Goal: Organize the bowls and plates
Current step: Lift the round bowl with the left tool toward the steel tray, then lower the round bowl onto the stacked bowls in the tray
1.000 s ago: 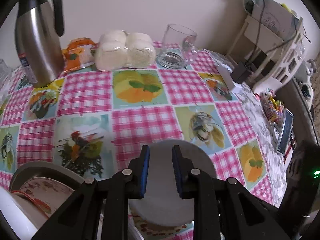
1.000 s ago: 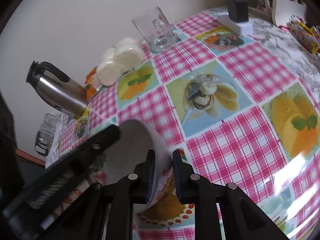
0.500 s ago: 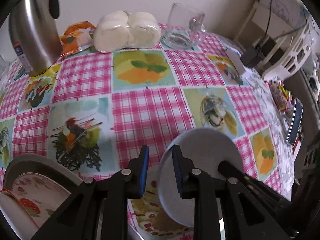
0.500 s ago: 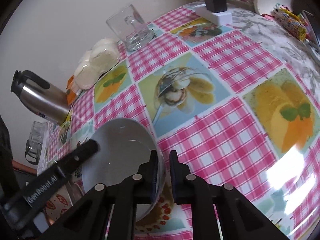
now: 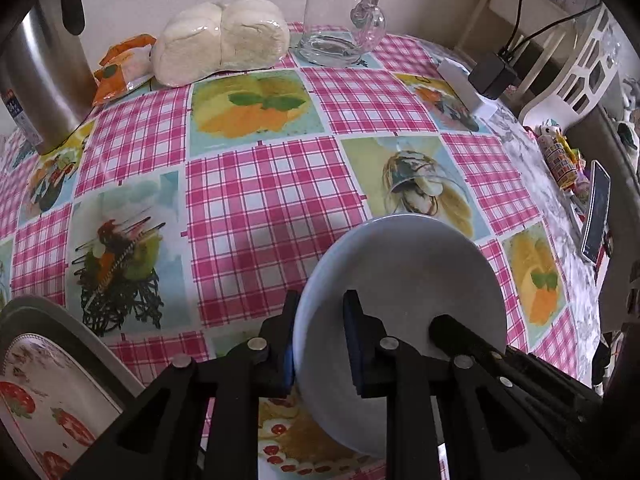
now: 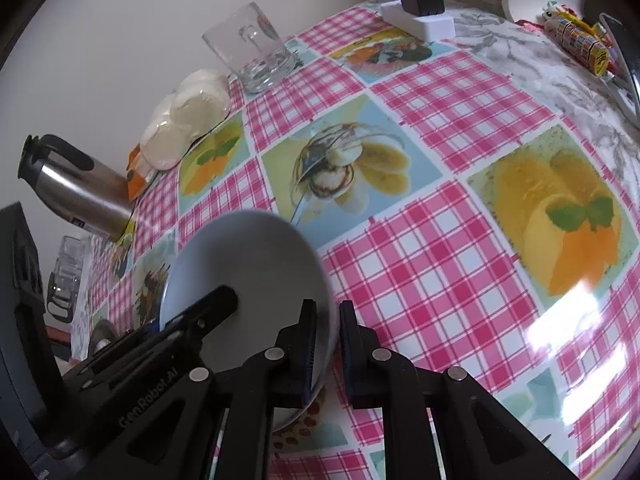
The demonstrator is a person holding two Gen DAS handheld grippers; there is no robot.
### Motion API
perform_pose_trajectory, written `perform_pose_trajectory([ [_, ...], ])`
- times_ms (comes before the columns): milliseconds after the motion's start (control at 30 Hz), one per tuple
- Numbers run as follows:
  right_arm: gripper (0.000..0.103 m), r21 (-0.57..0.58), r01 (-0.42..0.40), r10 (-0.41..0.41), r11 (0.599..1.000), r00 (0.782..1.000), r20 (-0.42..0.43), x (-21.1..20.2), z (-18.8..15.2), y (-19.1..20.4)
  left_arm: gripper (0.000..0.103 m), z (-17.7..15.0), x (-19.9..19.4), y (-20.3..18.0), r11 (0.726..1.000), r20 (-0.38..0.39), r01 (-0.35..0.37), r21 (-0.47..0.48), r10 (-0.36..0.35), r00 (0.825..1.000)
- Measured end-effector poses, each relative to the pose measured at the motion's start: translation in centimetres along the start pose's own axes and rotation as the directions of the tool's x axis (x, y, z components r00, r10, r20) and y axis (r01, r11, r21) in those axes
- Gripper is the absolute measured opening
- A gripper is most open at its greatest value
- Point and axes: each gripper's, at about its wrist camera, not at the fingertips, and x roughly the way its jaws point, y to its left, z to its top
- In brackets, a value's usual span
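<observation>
A smooth, pale grey bowl — round, glossy — is held tilted just above the table, gripped at opposite rims by both tools. The left gripper is clamped on its near rim; the right gripper pinches the other edge. Beneath lies a shiny pink-checked tablecloth with food pictures. A strawberry-patterned plate sits at lower left — beyond stand a clear glass mug and a steel flask.

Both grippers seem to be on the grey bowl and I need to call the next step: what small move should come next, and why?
Probably carry the grey bowl toward the strawberry plate: left gripper and right gripper both pinch its rim, tilted.
</observation>
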Motion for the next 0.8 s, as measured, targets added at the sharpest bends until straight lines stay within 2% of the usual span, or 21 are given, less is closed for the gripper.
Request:
perform_pose_trajectory([
  [200,0.013,0.024,-0.007,0.007,1.0,1.0,-0.002,-0.1,-0.2,-0.2,0.021,0.1,-0.5,0.5,0.997,0.002,0.058,-0.04,-0.058,0.998],
  [367,0.013,0.042,-0.024,0.024,0.999,1.0,-0.002,-0.7,-0.4,-0.3,0.021,0.5,-1.9,0.5,0.996,0.031,0.074,-0.045,-0.072,0.997],
  [600,0.013,0.003,-0.037,0.037,0.999,0.998,0.057,-3.7,-0.1,1.8,0.021,0.8,-6.2,1.2,0.995,0.115,0.091,-0.043,-0.086,0.99],
  [800,0.013,-0.054,-0.075,0.08,0.996,0.991,0.103,-6.6,0.1,4.6,0.021,0.5,-10.6,3.1,0.991,0.188,0.114,-0.072,-0.099,0.977],
])
